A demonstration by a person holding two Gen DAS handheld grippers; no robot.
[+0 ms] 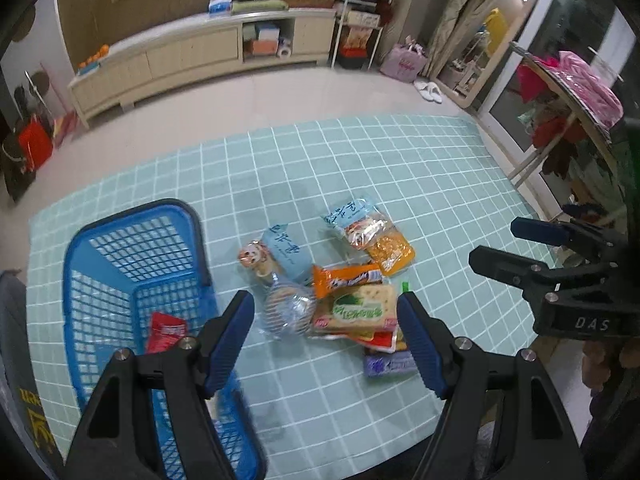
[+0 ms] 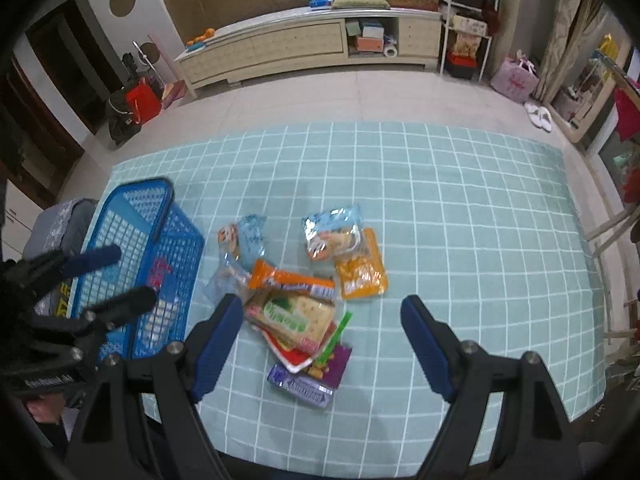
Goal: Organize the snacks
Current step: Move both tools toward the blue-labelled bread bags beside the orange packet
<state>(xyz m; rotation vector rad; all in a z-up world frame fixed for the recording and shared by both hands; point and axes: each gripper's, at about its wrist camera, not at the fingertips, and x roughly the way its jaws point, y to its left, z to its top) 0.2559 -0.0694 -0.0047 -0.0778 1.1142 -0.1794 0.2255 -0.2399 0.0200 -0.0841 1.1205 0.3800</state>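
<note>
Hovering above the near edge of the tabletop (image 1: pixel 400 168), the left tongs (image 1: pixel 326 334) gape wide with nothing between their blue pads, and the right tongs (image 2: pixel 322 342) are spread just as wide and empty. Just past the right tongs, at 12 o'clock, lies the snack pile: a purple packet (image 2: pixel 304 384) nearest, then a cracker pack (image 2: pixel 298 314) with green lettering stacked on a red-edged packet, an orange bar (image 2: pixel 288 278) touching its far side, a yellow pouch (image 2: pixel 362 276) at 1 o'clock, and two pale blue bags (image 2: pixel 334 230) farthest. A blue basket (image 1: pixel 132 248) stands at 10 o'clock of the pile, just beside it, holding a red packet (image 1: pixel 166 330). Beyond the tabletop, at 12 o'clock, a long cream cabinet (image 2: pixel 312 46) lines the wall.
</note>
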